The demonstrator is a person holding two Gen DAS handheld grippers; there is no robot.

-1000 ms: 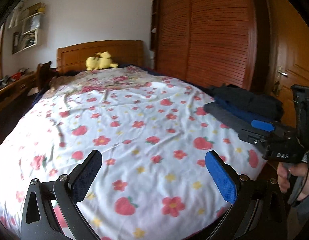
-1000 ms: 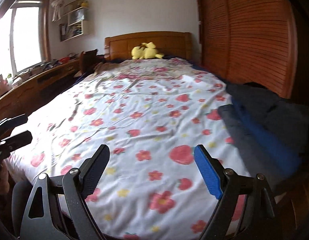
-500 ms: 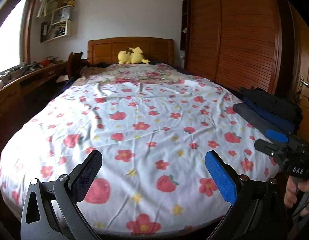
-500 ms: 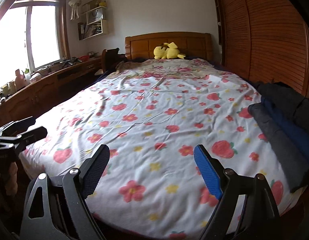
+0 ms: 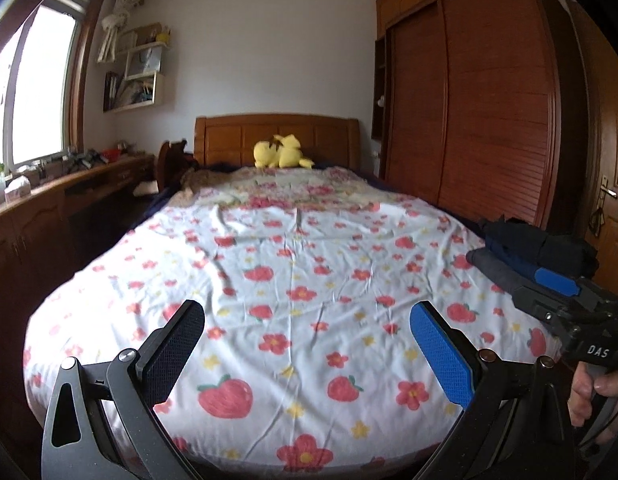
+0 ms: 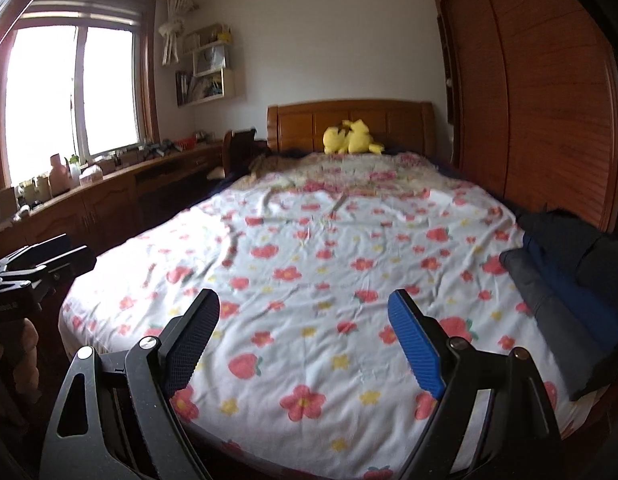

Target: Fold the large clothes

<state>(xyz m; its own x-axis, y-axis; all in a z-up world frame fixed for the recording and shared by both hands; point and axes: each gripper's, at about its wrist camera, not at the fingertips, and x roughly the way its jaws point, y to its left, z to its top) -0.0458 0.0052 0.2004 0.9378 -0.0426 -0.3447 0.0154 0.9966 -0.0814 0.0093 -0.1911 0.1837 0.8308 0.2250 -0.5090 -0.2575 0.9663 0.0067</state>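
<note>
A stack of dark folded clothes [image 5: 541,248], grey, blue and black, lies on the right edge of a bed with a white flowered sheet [image 5: 293,264]. My left gripper [image 5: 305,312] hovers open over the foot of the bed with nothing between its fingers. The right wrist view shows the same stack of clothes [image 6: 569,276] on the flowered sheet [image 6: 329,248], right of my right gripper [image 6: 303,298], which is also open and empty. The right gripper [image 5: 557,292] also shows at the right of the left wrist view, with a hand below it, close to the stack. The left gripper [image 6: 45,256] shows at the left edge of the right wrist view.
A yellow plush toy [image 5: 281,154] sits by the wooden headboard [image 5: 277,136]. A tall wooden wardrobe [image 5: 489,112] runs along the bed's right side, with a door [image 5: 607,184] beyond it. A long cluttered wooden desk [image 6: 109,188] stands under the window, left of the bed.
Both grippers have drawn back from the bed and tilted up, so more of the room and window shows. Both stayed open and empty.
</note>
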